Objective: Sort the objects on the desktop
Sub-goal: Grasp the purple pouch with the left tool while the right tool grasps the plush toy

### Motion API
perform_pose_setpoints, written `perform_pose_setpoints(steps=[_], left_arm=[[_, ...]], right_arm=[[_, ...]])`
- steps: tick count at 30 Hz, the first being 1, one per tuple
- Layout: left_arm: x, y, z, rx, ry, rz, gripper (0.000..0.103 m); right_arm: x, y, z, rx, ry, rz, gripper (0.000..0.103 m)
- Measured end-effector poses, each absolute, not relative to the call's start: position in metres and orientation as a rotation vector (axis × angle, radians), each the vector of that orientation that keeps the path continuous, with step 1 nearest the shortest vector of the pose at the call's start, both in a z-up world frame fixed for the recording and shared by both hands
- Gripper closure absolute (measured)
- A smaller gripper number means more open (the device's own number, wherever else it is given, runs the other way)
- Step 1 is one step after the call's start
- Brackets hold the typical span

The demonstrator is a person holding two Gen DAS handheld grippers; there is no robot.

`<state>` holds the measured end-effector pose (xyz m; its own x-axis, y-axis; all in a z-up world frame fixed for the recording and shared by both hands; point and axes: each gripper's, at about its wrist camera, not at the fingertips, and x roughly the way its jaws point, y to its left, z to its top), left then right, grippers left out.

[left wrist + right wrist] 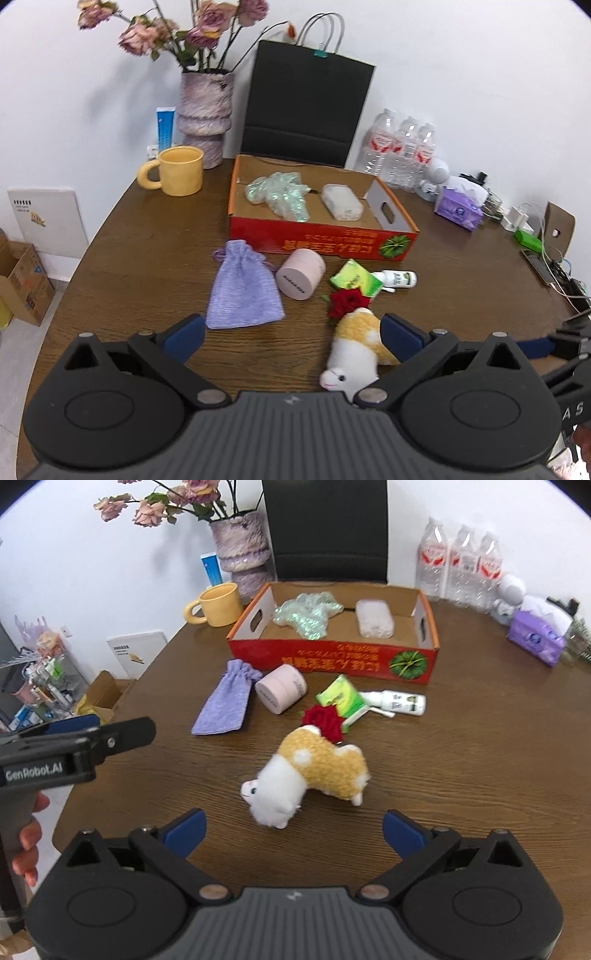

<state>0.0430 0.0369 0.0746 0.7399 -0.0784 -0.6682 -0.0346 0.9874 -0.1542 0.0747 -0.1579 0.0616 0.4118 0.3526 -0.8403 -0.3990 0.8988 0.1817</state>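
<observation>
Plush alpaca lies ahead of the right tool, both tools wide, bare table rightward.

A white wall backs the brown wooden table; floor seemingly pale.

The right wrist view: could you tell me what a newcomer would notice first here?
Probably the plush alpaca, yellow and white, lying on its side on the brown table just ahead of the open right gripper. Behind it stands the red cardboard box, holding two wrapped items, with a red rose between the two.
</observation>
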Motion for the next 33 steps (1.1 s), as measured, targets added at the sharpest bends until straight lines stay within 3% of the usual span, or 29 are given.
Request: perform_pose_setpoints(steps=[2, 14, 17, 23, 24, 26, 30, 33], left_arm=[[0.052, 0.043, 0.068, -0.177, 0.753, -0.009, 0.000], [0.142, 0.062, 0.018, -0.206, 0.821, -0.010, 0.000], [0.165, 0.061, -0.002, -0.194, 0.864, -0.022, 0.000], [0.192, 0.057, -0.032, -0.176, 0.922, -0.034, 0.005], [0.195, 0.058, -0.036, -0.183, 0.927, -0.036, 0.009], [0.196, 0.059, -0.041, -0.181, 0.922, -0.043, 0.028], [0.194, 0.063, -0.050, -0.193, 0.936, -0.061, 0.077], [0.187, 0.065, -0.050, -0.200, 0.936, -0.091, 0.088]], right_arm=[[0.083, -0.154, 0.051, -0.031, 1.065, 0.485, 0.011], [0.131, -0.114, -0.013, 0.040, 1.184, 0.523, 0.020], [0.143, -0.113, -0.029, 0.074, 1.223, 0.492, 0.028], [0.163, -0.113, -0.055, 0.143, 1.305, 0.481, 0.034], [0.165, -0.113, -0.057, 0.149, 1.306, 0.487, 0.036], [0.169, -0.114, -0.059, 0.159, 1.300, 0.505, 0.044], [0.172, -0.119, -0.061, 0.174, 1.272, 0.547, 0.050], [0.171, -0.125, -0.061, 0.183, 1.248, 0.567, 0.052]])
